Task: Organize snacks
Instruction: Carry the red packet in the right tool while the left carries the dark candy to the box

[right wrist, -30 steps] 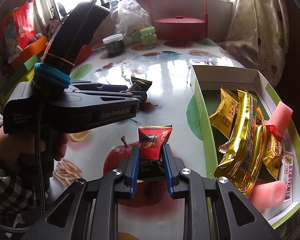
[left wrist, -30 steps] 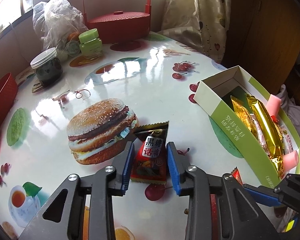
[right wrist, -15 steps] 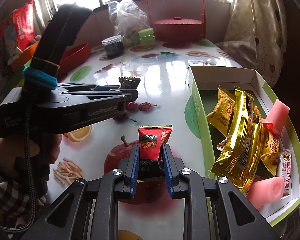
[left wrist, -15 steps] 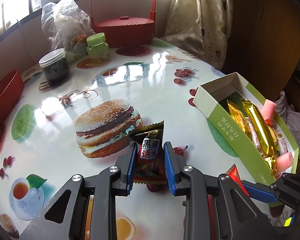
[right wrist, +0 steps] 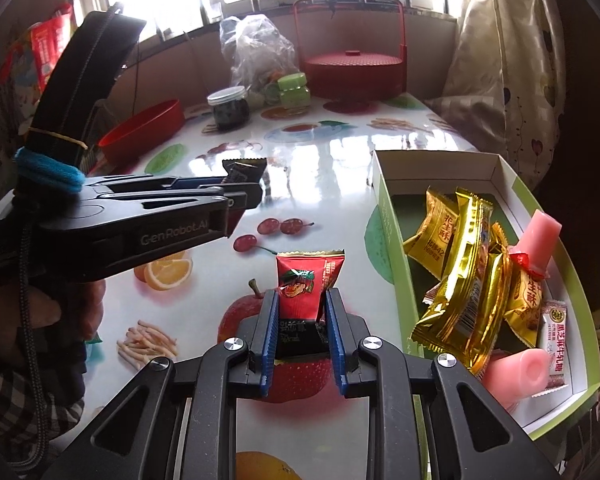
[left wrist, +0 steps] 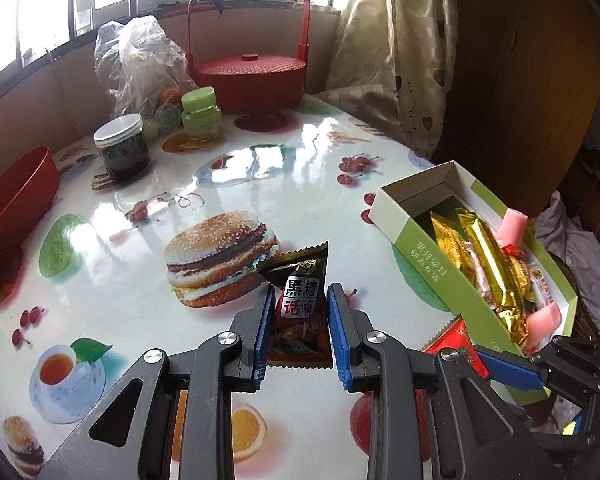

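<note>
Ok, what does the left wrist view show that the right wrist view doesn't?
Only the left wrist view: the front label of the dark brown-and-red candy packet in the left gripper. Only the right wrist view: a hand holding that gripper, and red snack bags by the window. Both: the green-and-white cardboard box, the red lidded basket, and the right gripper shut on a red packet.

Legible markings are as follows. The dark-and-red snack packet (left wrist: 300, 308) in the left wrist view bears "黑糖话梅" in white and red blocks. The side of the black left gripper (right wrist: 242, 192) reads "GenRobot.AI" in the right wrist view. Inside the green-edged box (right wrist: 384, 200), at 2 o'clock of the red packet, a gold sachet (right wrist: 434, 230) carries "花生酥" and "42". Other print is too small to read.
</note>
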